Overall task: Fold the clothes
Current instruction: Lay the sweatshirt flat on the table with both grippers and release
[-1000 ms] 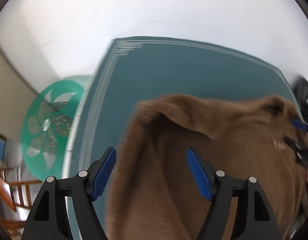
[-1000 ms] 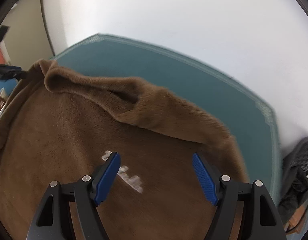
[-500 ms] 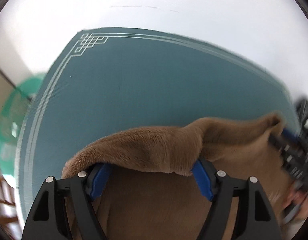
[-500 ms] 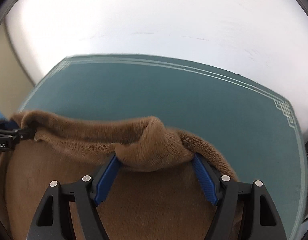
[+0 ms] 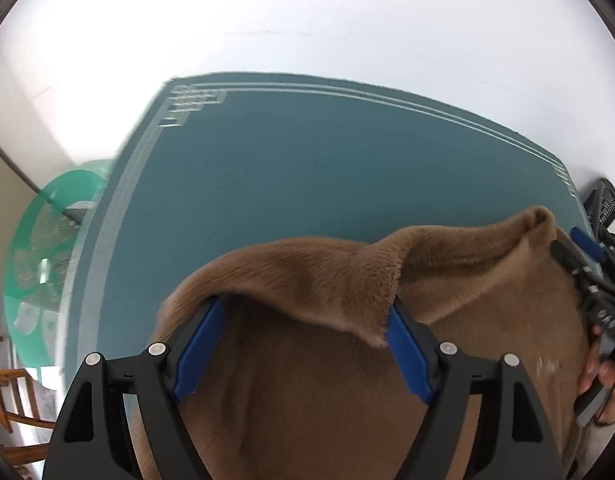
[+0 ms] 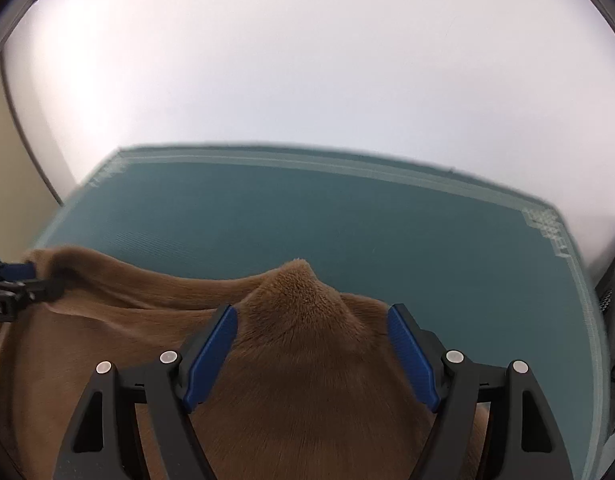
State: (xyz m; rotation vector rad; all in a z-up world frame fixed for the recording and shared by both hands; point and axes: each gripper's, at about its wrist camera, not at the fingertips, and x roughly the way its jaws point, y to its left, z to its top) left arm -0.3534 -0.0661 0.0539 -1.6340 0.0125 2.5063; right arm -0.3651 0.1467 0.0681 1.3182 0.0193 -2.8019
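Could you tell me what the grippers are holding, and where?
Fabric edge of the brown garment lies between the spread fingers of both grippers; a clamp cannot be told.

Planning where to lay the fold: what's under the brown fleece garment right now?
A teal mat shows beyond the brown fleece garment. The mat's near part is covered, so anything beneath the garment can't be seen.

Garment [image 5: 307,392]: lies on the near part of the mat [image 5: 327,176]; its far edge is bunched between the fingers of both grippers
Left gripper [image 5: 303,328]: at the garment's left end; the round stand [image 5: 47,248] sits off the mat's left edge
Right gripper [image 6: 311,332]: at the garment's right end; the chair [image 5: 605,208] stands beyond the mat's right edge
Wall [image 6: 307,80]: behind the mat
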